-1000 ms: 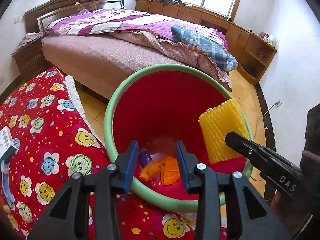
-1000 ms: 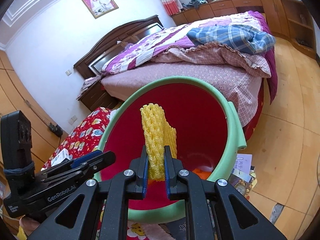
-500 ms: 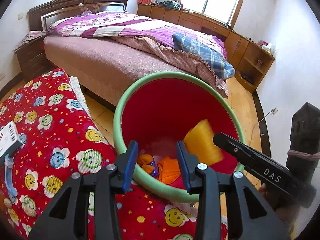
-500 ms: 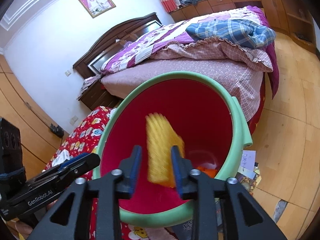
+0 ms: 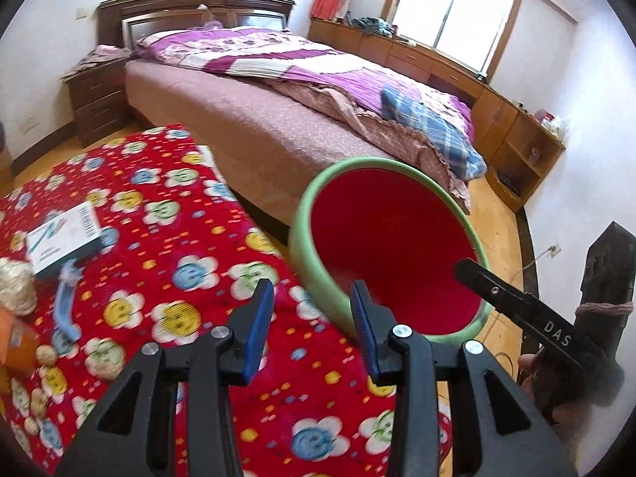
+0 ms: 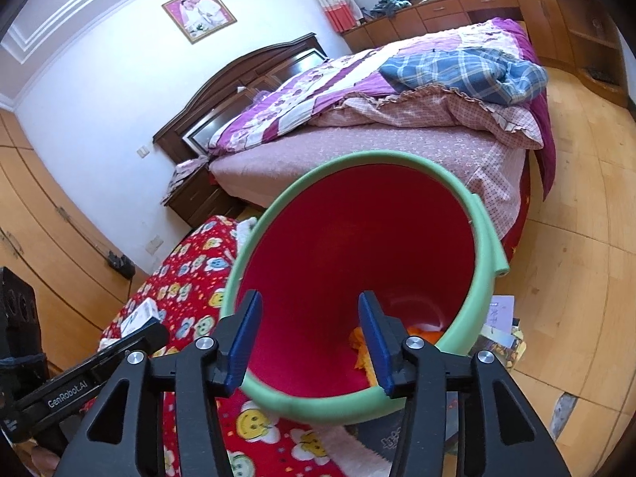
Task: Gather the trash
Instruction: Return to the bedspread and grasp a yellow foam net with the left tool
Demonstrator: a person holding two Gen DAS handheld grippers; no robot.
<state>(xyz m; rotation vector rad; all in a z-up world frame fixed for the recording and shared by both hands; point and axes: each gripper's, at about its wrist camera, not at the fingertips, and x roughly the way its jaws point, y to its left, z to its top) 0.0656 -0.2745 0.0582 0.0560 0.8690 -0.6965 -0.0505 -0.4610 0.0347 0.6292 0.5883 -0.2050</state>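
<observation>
1. Behind everything, a bedroom is seen: a bed (image 5: 278, 127) with purple and pink covers, a dark wooden headboard (image 6: 246, 79), a wooden floor (image 6: 576, 278) and a low run of cabinets under a window.
2. Nearer the cameras, a red blanket (image 5: 159, 238) printed with smiling flowers is spread over a raised surface; a small white and teal box (image 5: 63, 238) lies on it.
3. A red trash bin (image 6: 357, 246) with a pale green rim is placed between the blanket and the bed, its mouth tipped towards the grippers.
4. The left gripper (image 5: 312, 322) is held tilted downward over the blanket's edge, just beside the near rim of the bin. Its blue-padded jaws are parted and nothing is seen between them.
5. The right gripper (image 6: 310, 338) is pointed down into the mouth of the bin. Its jaws are opening, and no object is seen between the pads.
6. Orange and yellow trash (image 6: 417, 338) is seen at the bottom of the bin, partly hidden behind the right gripper's finger.
7. Each gripper's black finger is caught at the edge of the other's view, so the two are held side by side.
</observation>
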